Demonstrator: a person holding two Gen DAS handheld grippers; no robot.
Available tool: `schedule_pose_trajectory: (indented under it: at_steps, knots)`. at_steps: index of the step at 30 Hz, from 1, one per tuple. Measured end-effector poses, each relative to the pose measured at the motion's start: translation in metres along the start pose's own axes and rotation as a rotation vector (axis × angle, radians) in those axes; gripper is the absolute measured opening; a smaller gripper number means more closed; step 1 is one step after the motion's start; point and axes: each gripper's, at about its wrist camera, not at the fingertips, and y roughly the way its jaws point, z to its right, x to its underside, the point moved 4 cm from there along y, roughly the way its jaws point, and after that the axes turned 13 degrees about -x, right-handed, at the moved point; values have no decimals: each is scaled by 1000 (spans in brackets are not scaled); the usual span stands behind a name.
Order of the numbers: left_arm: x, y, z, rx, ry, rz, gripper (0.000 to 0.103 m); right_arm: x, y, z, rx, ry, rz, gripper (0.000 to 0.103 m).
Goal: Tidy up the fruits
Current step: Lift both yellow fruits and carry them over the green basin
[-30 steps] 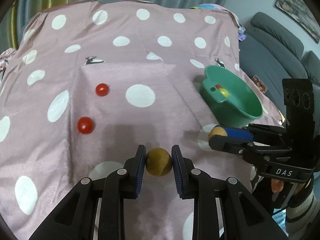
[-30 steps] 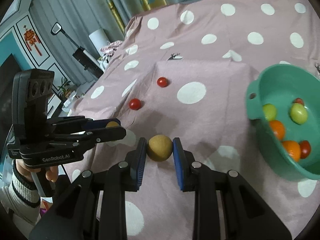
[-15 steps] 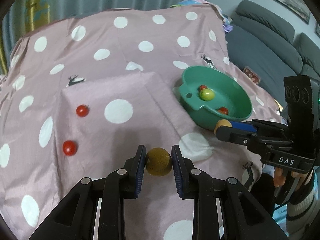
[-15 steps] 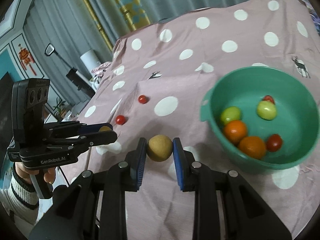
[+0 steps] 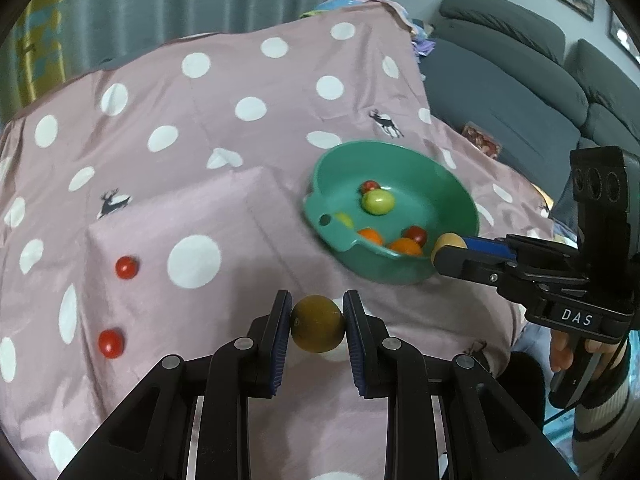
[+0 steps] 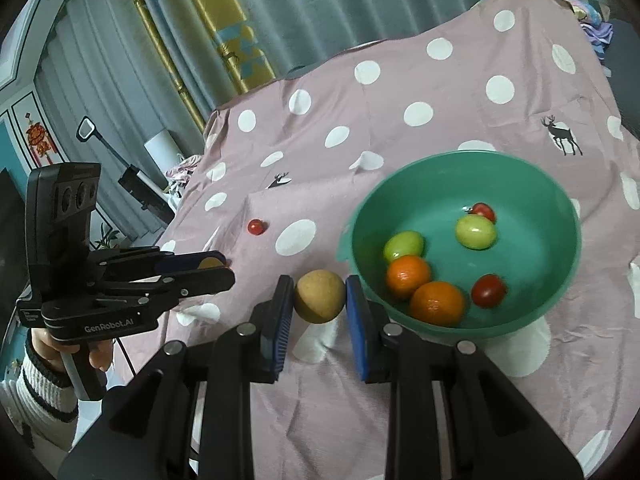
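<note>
My left gripper (image 5: 317, 307) is shut on a round olive-brown fruit (image 5: 317, 330), held above the pink dotted cloth (image 5: 224, 208). My right gripper (image 6: 319, 286) is shut on a round tan fruit (image 6: 320, 302) just left of the green bowl (image 6: 532, 256). The bowl holds two oranges (image 6: 437, 303), two green fruits (image 6: 475, 231) and two red tomatoes (image 6: 488, 290). In the left wrist view the right gripper (image 5: 442, 254) hovers at the rim of the bowl (image 5: 340, 236). Two cherry tomatoes (image 5: 127, 267) (image 5: 110, 343) lie on the cloth at the left; the right wrist view shows one cherry tomato (image 6: 256, 227).
A grey sofa (image 5: 520, 92) stands past the cloth's right edge. Curtains (image 6: 280, 20) hang behind the table, and a stand with a small light (image 6: 86, 132) is at the far left. A hand in a striped sleeve (image 6: 36, 384) holds each gripper.
Both grippers have travelled to the right with their fruits still held. The green bowl is now closer and nearer the centre in both views, and the cherry tomatoes have slid off to the left.
</note>
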Motion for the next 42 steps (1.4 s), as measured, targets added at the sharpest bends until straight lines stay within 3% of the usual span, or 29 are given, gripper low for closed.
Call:
schedule_pose_trajectory:
  at_steps: [42]
  knots:
    - [-55,25,85,39,226,26,27,-7,-36,54,49,85,119,27]
